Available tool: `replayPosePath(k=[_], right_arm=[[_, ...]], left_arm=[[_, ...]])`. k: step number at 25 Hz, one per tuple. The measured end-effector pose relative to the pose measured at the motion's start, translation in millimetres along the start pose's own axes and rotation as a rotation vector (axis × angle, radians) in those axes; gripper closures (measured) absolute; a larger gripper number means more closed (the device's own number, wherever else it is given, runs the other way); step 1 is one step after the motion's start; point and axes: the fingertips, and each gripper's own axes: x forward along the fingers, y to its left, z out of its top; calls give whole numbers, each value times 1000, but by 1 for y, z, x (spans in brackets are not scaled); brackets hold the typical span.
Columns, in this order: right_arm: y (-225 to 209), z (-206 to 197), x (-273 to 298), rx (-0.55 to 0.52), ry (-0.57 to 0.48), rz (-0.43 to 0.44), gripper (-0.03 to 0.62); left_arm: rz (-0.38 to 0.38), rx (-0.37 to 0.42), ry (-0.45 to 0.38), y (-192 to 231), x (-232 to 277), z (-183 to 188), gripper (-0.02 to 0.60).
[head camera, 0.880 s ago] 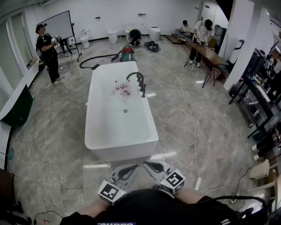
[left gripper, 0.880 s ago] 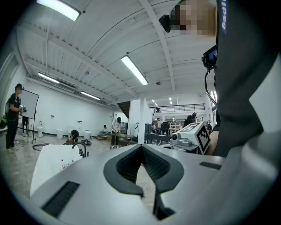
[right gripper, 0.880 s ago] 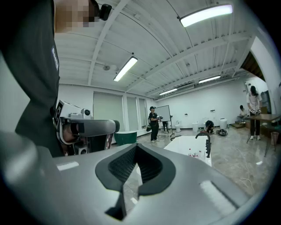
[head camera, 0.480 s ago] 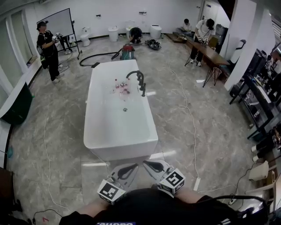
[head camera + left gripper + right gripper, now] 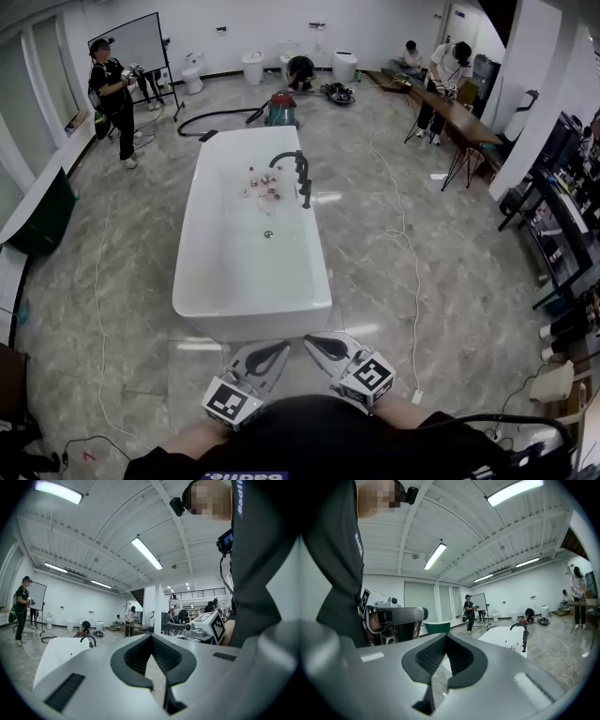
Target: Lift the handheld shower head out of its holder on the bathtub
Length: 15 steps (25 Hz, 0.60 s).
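Note:
A white freestanding bathtub [image 5: 220,281] stands ahead of me on the marble floor. On its right rim rises a black arched faucet [image 5: 292,161], and the black handheld shower head [image 5: 307,192] stands upright in its holder beside it. My left gripper [image 5: 283,347] and right gripper [image 5: 309,340] are held close to my body, just short of the tub's near end and far from the shower head. Both are shut with nothing between the jaws. The left gripper view shows its jaws [image 5: 151,637] meeting, the tub [image 5: 56,658] at the left. The right gripper view shows its jaws [image 5: 445,637] meeting, the faucet [image 5: 523,633] at the right.
Small bottles [image 5: 262,185] lie inside the tub. A red vacuum [image 5: 279,109] with a black hose sits beyond it. A white cable [image 5: 405,244] runs along the floor on the right. A person [image 5: 114,98] stands far left; others work at a table [image 5: 459,108] far right.
The view has moved slightly forward; the tub's near end sits closer to my grippers. Both grippers keep their place in front of my body, still shut.

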Motion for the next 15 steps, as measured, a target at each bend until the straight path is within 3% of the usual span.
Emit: replayPosePath(k=[8,15], right_arm=[[-68,0,7,3,1,24,592],[-132,2,80,11,26,-25,592]], left_arm=[[58,6,-14,24,56,0,577],[11,-22,-15,114,93,-5,577]])
